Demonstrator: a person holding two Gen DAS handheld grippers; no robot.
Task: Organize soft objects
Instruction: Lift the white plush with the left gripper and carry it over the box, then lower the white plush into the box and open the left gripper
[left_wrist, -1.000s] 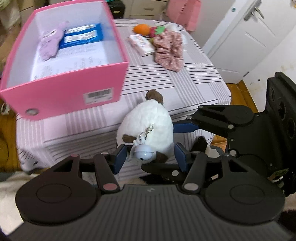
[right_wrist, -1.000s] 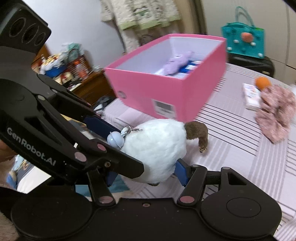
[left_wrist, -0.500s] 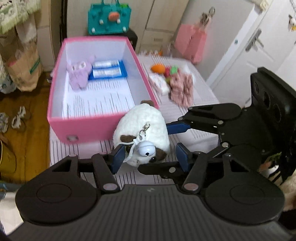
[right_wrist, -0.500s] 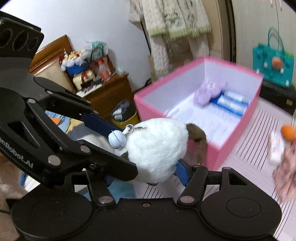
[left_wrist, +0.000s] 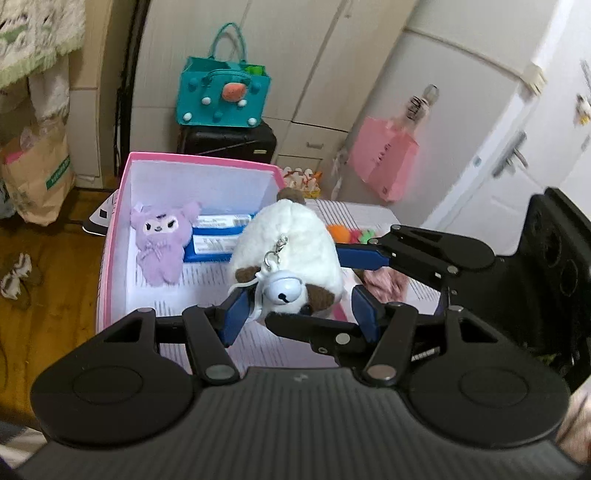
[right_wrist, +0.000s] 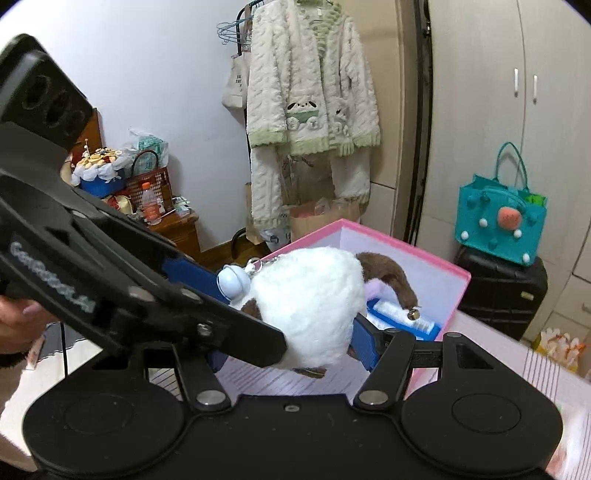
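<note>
Risk first: white plush (left_wrist: 291, 243) held aloft over pink box (left_wrist: 110, 243) by two hand-held grippers at once, left hand-held gripper (left_wrist: 295, 312) pinching its lower end near the bell (left_wrist: 279, 290), right hand-held gripper (right_wrist: 291, 341) pinching its body from the other side. Could slip if one grip lets go before the other or the two pull apart, since soft fur gives little purchase. Could snag by bell cord or clasp on a left finger (left_wrist: 232, 314) at release, dragging the toy back out. Could catch the box wall with the brown tail (right_wrist: 391, 277) and tip or shove the box on the striped worktop (left_wrist: 421, 291). Could also land on the purple plush (left_wrist: 162, 243) or blue packet (left_wrist: 218, 240) and sit proud of the rim. Counted: one white plush, one bell at its clasp plus one tiny bell (right_wrist: 412, 314) at the tail tip, one pink box, one purple plush and one blue packet inside. On the worktop beyond, one orange toy (left_wrist: 340, 232), one pink scrunchie (left_wrist: 384, 284), other small bits hidden. Two hand-held grippers, each closed on the plush.
</note>
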